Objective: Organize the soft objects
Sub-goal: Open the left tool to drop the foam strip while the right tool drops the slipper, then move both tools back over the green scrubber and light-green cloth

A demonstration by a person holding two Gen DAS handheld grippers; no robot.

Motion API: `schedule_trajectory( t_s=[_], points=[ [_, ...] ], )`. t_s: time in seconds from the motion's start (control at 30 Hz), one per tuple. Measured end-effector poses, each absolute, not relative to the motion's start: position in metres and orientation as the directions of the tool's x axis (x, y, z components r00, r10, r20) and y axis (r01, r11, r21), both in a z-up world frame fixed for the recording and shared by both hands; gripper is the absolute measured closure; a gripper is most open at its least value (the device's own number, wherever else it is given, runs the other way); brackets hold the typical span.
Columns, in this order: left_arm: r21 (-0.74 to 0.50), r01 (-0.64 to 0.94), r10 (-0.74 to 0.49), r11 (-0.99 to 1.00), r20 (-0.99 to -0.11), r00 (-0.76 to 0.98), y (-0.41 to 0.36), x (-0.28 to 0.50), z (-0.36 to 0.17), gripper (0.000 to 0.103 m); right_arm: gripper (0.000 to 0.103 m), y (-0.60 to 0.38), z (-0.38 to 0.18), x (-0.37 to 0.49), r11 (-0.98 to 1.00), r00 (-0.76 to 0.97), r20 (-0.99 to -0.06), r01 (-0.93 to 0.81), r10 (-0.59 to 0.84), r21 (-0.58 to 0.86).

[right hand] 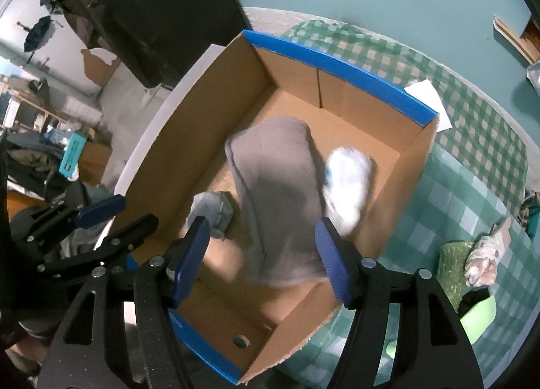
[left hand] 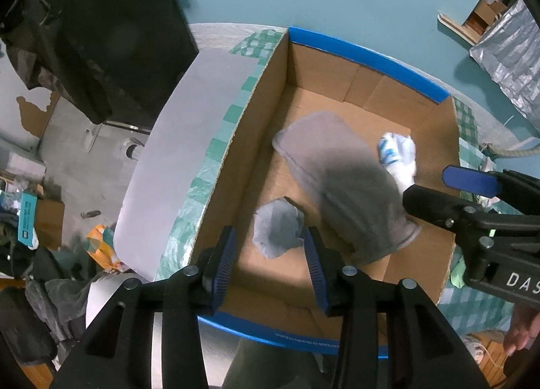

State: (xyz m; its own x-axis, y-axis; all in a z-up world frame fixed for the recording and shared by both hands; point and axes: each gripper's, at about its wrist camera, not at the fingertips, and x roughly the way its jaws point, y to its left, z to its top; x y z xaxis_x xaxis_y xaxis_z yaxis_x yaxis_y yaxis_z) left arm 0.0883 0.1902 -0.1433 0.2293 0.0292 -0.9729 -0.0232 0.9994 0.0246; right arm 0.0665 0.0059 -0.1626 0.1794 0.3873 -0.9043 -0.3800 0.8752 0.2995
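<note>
An open cardboard box (left hand: 256, 139) (right hand: 206, 112) with blue-taped rims stands on a checked tablecloth. Inside lie a long grey sock (left hand: 341, 183) (right hand: 276, 193), a white sock with blue marks (left hand: 398, 156) (right hand: 347, 183) and a small crumpled grey-blue cloth (left hand: 278, 232) (right hand: 211, 208). My left gripper (left hand: 270, 264) is open above the box's near end, its jaws either side of the crumpled cloth and apart from it. My right gripper (right hand: 260, 260) is open over the grey sock's near end, empty. Each gripper shows in the other view, the right (left hand: 472, 200) and the left (right hand: 101, 220).
A white box flap (left hand: 182, 159) hangs out on the left. A green-and-white checked cloth (right hand: 449, 193) covers the table. A green sponge (right hand: 452, 264), a bundled cloth (right hand: 482, 260) and a white paper (right hand: 428, 98) lie right of the box. A dark bag (left hand: 101, 34) and floor clutter are at left.
</note>
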Motion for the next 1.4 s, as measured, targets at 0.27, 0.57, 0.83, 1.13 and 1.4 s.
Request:
schedule_trajectory(
  t_s=[0.27,0.57,0.83,1.13,1.4],
  points=[
    [0.023,0.014,0.019,1.0,-0.971,0.237,0.177,0.083,-0.141,0.061,0.037,-0.017,-0.148,0.059,0.891,0.224,-0.901,-0.357,0.372,0.279],
    [0.02,0.091,-0.003,0.996,-0.969,0.246,0.142,0.083,-0.137,0.061,0.037,-0.058,-0.143,0.051,0.922,0.274,-0.896,-0.273,0.348,0.275],
    [0.014,0.153,-0.026,0.988,-0.967,0.255,0.112,0.081,-0.132,0.061,0.037,-0.106,-0.147,0.038,0.941,0.296,-0.897,-0.187,0.328,0.282],
    [0.001,0.21,-0.053,0.978,-0.966,0.253,0.077,0.075,-0.13,0.061,0.037,-0.156,-0.152,0.024,0.954,0.31,-0.902,-0.086,0.301,0.289],
    [-0.004,0.259,-0.072,0.966,-0.965,0.252,0.049,0.072,-0.129,0.061,0.037,-0.197,-0.158,0.008,0.959,0.32,-0.908,-0.008,0.272,0.284]
  ],
)
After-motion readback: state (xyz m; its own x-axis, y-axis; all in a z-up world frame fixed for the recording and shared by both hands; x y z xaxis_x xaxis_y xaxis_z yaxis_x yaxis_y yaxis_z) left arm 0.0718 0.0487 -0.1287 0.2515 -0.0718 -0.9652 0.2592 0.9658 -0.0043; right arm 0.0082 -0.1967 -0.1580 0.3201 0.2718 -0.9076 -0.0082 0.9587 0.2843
